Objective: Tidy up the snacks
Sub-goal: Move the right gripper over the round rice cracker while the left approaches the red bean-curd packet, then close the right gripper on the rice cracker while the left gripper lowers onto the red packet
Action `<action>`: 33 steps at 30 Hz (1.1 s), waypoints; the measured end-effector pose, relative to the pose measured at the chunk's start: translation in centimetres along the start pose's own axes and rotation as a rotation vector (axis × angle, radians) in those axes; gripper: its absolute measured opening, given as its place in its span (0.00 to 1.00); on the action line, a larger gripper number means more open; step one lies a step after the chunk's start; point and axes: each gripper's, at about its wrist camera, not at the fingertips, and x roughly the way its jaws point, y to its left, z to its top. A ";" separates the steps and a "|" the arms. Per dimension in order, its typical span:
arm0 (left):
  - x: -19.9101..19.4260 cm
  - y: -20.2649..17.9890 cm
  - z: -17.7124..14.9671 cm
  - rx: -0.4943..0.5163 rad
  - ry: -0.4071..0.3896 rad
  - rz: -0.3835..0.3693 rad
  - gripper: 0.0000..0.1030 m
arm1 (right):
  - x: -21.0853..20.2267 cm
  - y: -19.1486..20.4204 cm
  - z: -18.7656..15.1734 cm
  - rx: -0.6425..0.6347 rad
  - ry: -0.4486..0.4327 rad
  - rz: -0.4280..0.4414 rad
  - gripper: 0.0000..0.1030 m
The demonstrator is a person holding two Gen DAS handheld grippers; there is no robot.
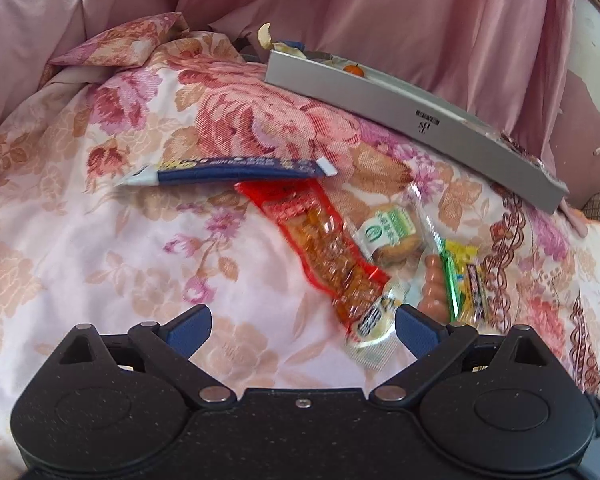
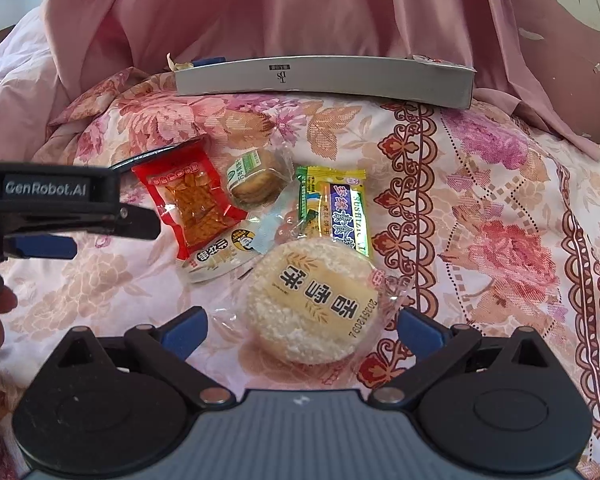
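— Surface and surroundings?
— A floral pink-and-cream quilted bedspread point(image 2: 480, 208) is recorded, creased, with a maroon scroll border. Plain pink draped fabric point(image 2: 300, 12) is hung behind it; a wall with peeling paint point(image 2: 560, 4) is seen at the right.

— The snacks?
— They are clustered mid-bedspread: a red packet of orange strips point(image 2: 192, 196), a round white rice cracker in clear wrap point(image 2: 312, 300), a yellow-green biscuit packet point(image 2: 332, 208), and a dark blue flat packet point(image 1: 236, 168) set apart. A long grey cardboard box point(image 2: 324, 78) is laid behind them.

— Grippers?
— The left gripper point(image 1: 302, 330) and right gripper point(image 2: 302, 330) are both noted spread wide, nothing held.
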 end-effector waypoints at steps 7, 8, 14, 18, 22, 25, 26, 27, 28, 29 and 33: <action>3.4 -1.0 1.0 -0.016 0.013 -0.051 0.93 | 0.8 0.1 0.0 -0.019 -0.026 -0.038 0.87; 3.8 -1.2 1.0 -0.006 0.016 -0.051 0.92 | 0.7 0.0 0.0 -0.020 -0.035 -0.043 0.84; 5.5 -2.5 1.0 0.062 0.009 -0.027 0.81 | 0.4 -0.5 0.7 -0.027 -0.070 -0.081 0.68; 6.4 -2.6 1.5 0.007 -0.011 -0.080 0.81 | 0.5 -0.7 0.7 -0.028 -0.079 -0.084 0.68; 7.2 -2.9 1.7 0.004 -0.014 -0.039 0.75 | 0.6 -0.6 0.7 -0.042 -0.090 -0.078 0.68; 7.0 -3.1 1.7 0.048 -0.007 -0.007 0.67 | 0.8 -0.7 0.8 -0.043 -0.091 -0.080 0.68; 6.8 -3.0 1.7 0.044 -0.004 -0.004 0.64 | 0.8 -0.8 0.8 -0.038 -0.091 -0.077 0.68; 6.8 -2.8 1.8 0.041 0.002 -0.002 0.63 | 0.7 -0.8 0.8 -0.034 -0.090 -0.075 0.68; 6.8 -2.7 1.8 0.040 0.007 -0.004 0.62 | 0.7 -0.8 0.8 -0.034 -0.090 -0.074 0.68; 6.7 -2.6 1.8 0.042 0.017 -0.004 0.61 | 0.7 -0.9 0.8 -0.034 -0.091 -0.073 0.68; 5.4 -1.2 1.7 0.068 0.099 -0.020 0.59 | 0.6 -0.9 0.8 -0.030 -0.087 -0.063 0.70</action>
